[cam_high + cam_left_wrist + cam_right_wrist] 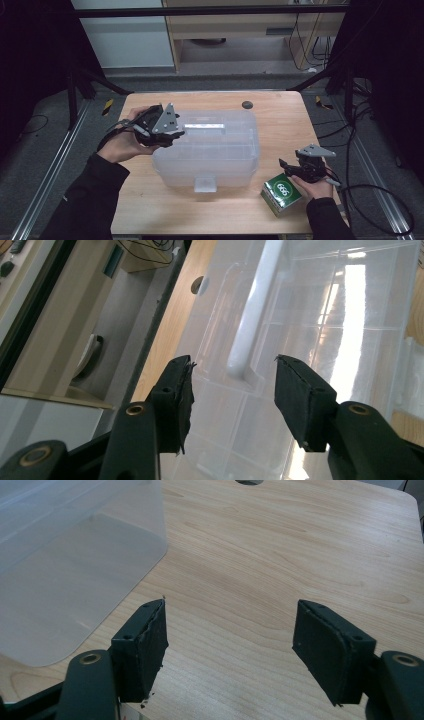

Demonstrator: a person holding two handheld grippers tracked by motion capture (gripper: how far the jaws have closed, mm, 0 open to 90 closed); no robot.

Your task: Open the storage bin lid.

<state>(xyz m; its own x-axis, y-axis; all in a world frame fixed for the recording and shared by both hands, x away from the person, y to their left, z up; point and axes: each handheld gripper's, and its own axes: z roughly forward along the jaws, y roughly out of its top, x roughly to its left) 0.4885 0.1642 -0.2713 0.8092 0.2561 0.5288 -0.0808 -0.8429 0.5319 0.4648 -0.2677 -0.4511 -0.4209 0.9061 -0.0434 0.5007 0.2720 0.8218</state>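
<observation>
A clear plastic storage box (215,150) with a closed lid stands in the middle of the wooden table (280,115). A white handle (255,305) runs along the lid. My left gripper (176,134) hovers over the box's left end. In the left gripper view it (235,370) is open, with the near end of the handle between its jaws and the pads clear of it. My right gripper (286,167) is held low at the table's right side, just past the box's right wall (75,570). It (230,630) is open, with bare wood between its jaws.
A small green carton (282,194) marked 666 lies at the front right, under the right hand. A round cable hole (247,104) sits near the table's far edge. The box's latch tab (205,183) faces the front. Dark frame posts flank the table.
</observation>
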